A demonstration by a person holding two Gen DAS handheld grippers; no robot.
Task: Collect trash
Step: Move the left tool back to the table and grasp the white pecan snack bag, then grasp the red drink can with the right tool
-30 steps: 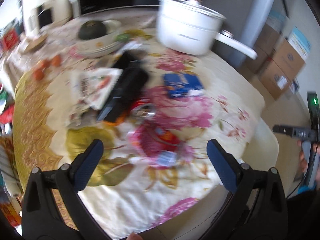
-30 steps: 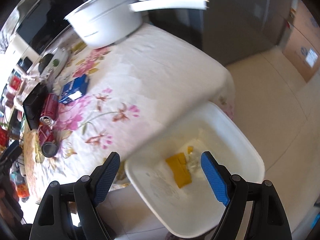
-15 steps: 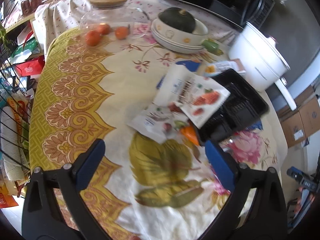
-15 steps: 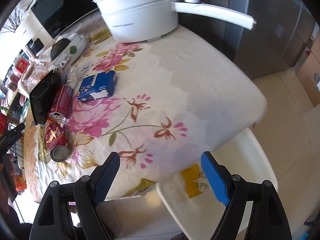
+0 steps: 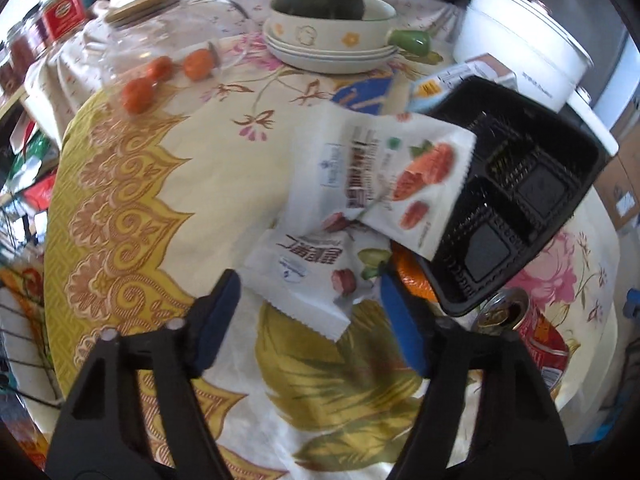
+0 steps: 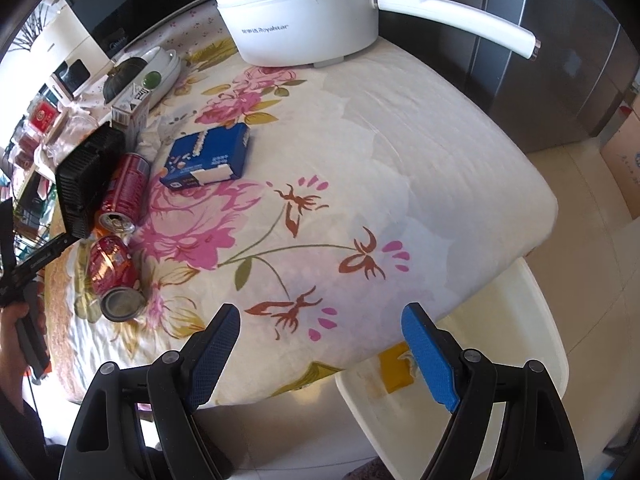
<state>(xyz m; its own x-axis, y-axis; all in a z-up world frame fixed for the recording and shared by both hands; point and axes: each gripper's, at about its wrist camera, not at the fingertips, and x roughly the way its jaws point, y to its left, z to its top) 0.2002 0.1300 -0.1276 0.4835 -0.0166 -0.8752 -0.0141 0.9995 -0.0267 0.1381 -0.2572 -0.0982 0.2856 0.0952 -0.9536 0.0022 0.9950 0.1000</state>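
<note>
In the left wrist view my left gripper (image 5: 310,312) is open, its blue pads either side of a white snack wrapper (image 5: 308,276) lying flat on the tablecloth. A larger white wrapper with red fruit print (image 5: 384,172) overlaps it and leans on a black plastic tray (image 5: 516,196). A red can (image 5: 528,332) lies at the right. In the right wrist view my right gripper (image 6: 320,344) is open and empty above the table's near edge. Two red cans (image 6: 124,192) (image 6: 112,276), a blue box (image 6: 208,156) and the black tray (image 6: 86,184) lie at the left.
A white bin (image 6: 460,400) stands on the floor below the table edge with a yellow scrap (image 6: 394,372) inside. A white pot with a long handle (image 6: 304,12) stands at the back. A bowl with a dark squash (image 5: 328,20), a glass jar with orange fruit (image 5: 168,60) and a carton (image 6: 130,110) are on the table.
My left gripper has swung from the cans to the wrappers and dropped close over the small white wrapper. My right gripper has moved from over the bin to over the table edge.
</note>
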